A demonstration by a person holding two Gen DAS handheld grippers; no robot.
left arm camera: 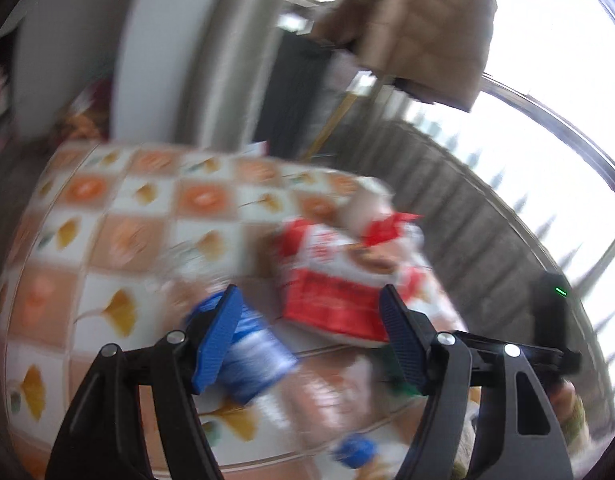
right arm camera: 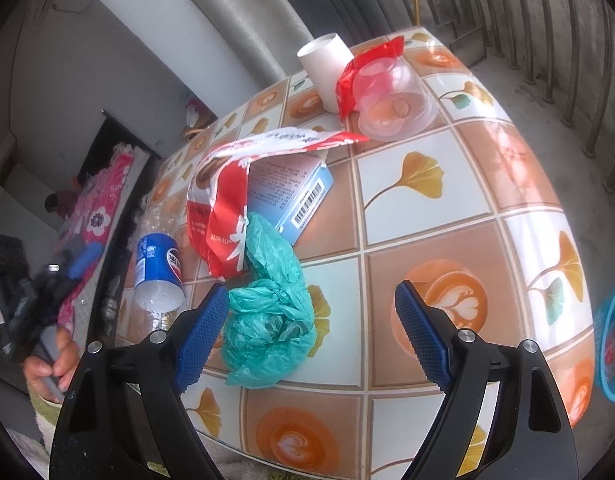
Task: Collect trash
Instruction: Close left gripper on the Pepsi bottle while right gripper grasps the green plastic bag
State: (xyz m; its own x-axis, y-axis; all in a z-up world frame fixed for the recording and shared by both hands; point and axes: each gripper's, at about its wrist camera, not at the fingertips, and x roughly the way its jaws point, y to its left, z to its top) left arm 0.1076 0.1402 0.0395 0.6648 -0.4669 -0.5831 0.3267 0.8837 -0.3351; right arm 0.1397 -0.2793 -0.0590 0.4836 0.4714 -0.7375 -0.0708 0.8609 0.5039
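Trash lies on a table with a tiled orange-and-leaf cloth (right arm camera: 447,200). In the right wrist view my right gripper (right arm camera: 311,336) is open above a crumpled teal plastic bag (right arm camera: 271,320). Behind it lie a red-and-white wrapper (right arm camera: 223,208), a blue box (right arm camera: 303,196), a clear bottle with a blue label (right arm camera: 157,268), a white paper cup (right arm camera: 327,68) and a clear plastic cup (right arm camera: 391,100). The left wrist view is blurred; my left gripper (left arm camera: 307,332) is open over the blue-label bottle (left arm camera: 247,352) and the red-and-white wrapper (left arm camera: 339,280).
A blue basket (right arm camera: 611,340) stands on the floor right of the table. Metal railings (right arm camera: 547,20) run behind the table. A grey pillar (right arm camera: 235,12) stands at the far side. A blue bottle cap (left arm camera: 353,450) lies near the table's front edge.
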